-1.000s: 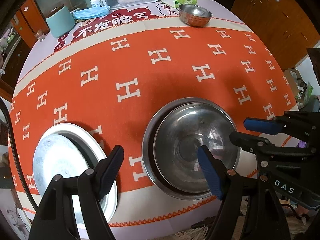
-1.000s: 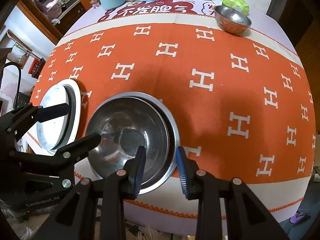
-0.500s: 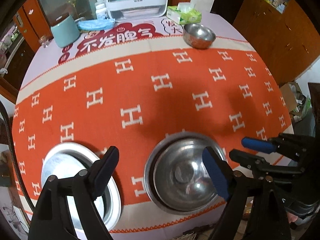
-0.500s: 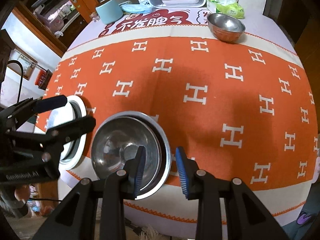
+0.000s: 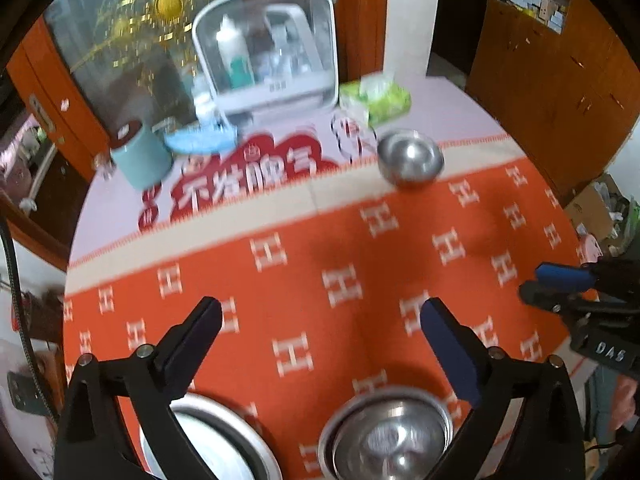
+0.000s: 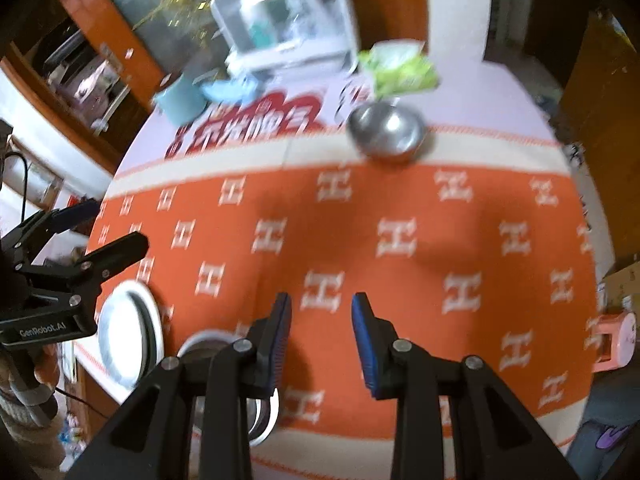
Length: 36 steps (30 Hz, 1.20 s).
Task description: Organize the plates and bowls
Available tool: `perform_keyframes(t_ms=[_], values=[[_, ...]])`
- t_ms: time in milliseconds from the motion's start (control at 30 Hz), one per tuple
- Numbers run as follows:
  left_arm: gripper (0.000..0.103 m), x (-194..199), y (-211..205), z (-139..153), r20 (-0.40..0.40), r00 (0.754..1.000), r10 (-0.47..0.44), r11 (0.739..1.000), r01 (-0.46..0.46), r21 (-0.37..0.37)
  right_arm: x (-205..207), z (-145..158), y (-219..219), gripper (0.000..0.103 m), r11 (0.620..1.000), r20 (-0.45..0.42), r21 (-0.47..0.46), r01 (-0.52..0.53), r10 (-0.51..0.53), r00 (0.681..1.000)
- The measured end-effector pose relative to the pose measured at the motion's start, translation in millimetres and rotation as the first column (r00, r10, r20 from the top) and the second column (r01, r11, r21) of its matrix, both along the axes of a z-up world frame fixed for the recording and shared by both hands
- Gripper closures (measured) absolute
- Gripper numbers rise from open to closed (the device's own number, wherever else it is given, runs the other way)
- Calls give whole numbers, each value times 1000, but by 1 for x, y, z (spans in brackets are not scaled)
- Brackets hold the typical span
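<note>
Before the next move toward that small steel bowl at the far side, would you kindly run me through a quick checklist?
1. Left gripper empty: ok; its jaws have just been opening, nothing between them.
2. Right gripper empty: ok, jaws narrowly apart.
3. Small steel bowl upright on the far cloth edge: ok.
4. Orange H-patterned tablecloth bare between grippers and bowl: ok.
5. Steel bowl nested in the round metal plate at the near edge: ok.
6. Small bowl empty: cannot tell, blurred.
</note>
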<state>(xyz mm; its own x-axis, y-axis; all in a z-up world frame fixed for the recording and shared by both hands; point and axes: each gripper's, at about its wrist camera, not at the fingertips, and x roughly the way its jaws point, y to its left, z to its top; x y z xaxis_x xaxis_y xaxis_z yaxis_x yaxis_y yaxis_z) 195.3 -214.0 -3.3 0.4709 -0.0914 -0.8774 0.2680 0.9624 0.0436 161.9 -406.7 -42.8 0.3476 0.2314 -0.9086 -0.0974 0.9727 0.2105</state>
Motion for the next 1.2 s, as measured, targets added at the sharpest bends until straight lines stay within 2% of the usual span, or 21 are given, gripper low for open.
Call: perform_keyframes(t_ms=[133,333,567,700,767,933,1067,1200], values=[[1,37,-18,18,54,999,-4,1000,3,0,33,17,-26,71,998,34,40,56,-57,998],[1,92,-54,17,93,995,-37,999,35,31,90,18,-50,67,992,64,-13,124,-123,990],[1,168,-80,-30,4,999,-33,999,33,-15,149,-10,-74,67,983,58,-19,182,-181,982],[1,203,-85,-61,-35,999,30,1000,-30,-3,177,-37,-87,67,974,14,-10,228,-228,974],[1,221,-86,-79,-87,995,50,998,-52,-19,185,-49,-93,67,970,-17,6,243,-243,970],[4,246,-91,-114,-170,982,84,995,-93,-42,205,-80,-103,67,961,-91,57,272,-266,960],[10,253,-105,-138,-224,973,63,995,-78,-59,215,-98,-101,67,959,-121,53,279,-271,955],[19,252,-116,-150,-247,968,30,994,-56,-98,222,-113,-98,67,958,-151,44,284,-275,950]])
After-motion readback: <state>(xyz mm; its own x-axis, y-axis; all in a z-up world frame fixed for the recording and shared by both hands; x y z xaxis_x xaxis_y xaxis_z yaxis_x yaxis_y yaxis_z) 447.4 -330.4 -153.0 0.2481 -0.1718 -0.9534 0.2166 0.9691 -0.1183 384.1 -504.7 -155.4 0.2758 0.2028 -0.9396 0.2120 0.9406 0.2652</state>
